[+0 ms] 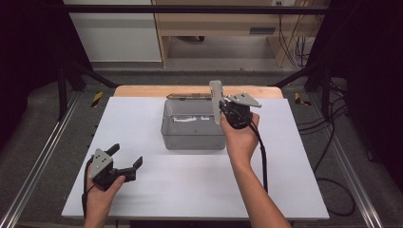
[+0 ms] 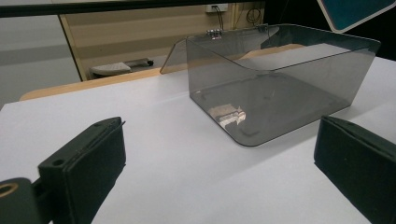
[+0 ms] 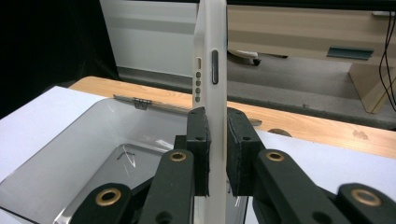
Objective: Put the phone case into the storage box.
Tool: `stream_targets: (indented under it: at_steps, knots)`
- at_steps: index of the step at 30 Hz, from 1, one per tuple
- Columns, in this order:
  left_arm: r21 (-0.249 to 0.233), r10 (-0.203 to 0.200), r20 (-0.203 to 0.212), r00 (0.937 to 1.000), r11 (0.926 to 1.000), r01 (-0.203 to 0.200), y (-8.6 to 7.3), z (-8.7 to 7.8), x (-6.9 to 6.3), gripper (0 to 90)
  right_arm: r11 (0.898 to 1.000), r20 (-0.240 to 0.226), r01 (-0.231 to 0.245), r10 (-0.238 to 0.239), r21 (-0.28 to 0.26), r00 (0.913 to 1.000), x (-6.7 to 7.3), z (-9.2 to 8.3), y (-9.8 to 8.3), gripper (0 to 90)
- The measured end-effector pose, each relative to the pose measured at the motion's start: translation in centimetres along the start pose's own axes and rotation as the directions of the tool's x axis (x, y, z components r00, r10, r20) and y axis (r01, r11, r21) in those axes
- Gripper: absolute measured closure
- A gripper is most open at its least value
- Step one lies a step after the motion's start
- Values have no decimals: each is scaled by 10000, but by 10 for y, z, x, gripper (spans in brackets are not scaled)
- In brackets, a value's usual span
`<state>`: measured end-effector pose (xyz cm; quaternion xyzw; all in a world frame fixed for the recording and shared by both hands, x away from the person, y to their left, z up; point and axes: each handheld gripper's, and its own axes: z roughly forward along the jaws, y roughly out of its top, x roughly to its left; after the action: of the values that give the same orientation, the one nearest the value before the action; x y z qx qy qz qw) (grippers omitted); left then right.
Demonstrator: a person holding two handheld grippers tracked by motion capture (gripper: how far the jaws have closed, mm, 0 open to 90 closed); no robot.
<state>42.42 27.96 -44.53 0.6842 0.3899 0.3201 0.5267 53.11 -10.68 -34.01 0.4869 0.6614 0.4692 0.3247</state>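
A: Where does the phone (image 3: 211, 70) sit?

B: Upright, on edge, clamped between your right gripper (image 3: 217, 154) pads, above the clear box (image 1: 192, 127) at its 3 o'clock rim.

A: Box contents?

B: Unclear through the glare.

A: Left gripper (image 1: 124, 157)?

B: Jaws wide, holding nothing, at the box's 7 o'clock.

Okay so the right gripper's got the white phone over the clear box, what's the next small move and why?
Probably lower the phone straight down into the clear box. The right gripper is shut on it edge-on and upright, above the box's open top, whose hinged lid lies folded back. The left gripper rests open on the white table, apart from the box.
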Motion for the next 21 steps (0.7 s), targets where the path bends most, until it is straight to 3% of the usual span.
stream_targets:
  at_steps: [21]
  knots:
    - [26, 39, 55, 10000, 10000, -39, 0, 1, -1, 24, 9972, 390, -546, 526, 510, 9979, -13, 16, -16, 810]
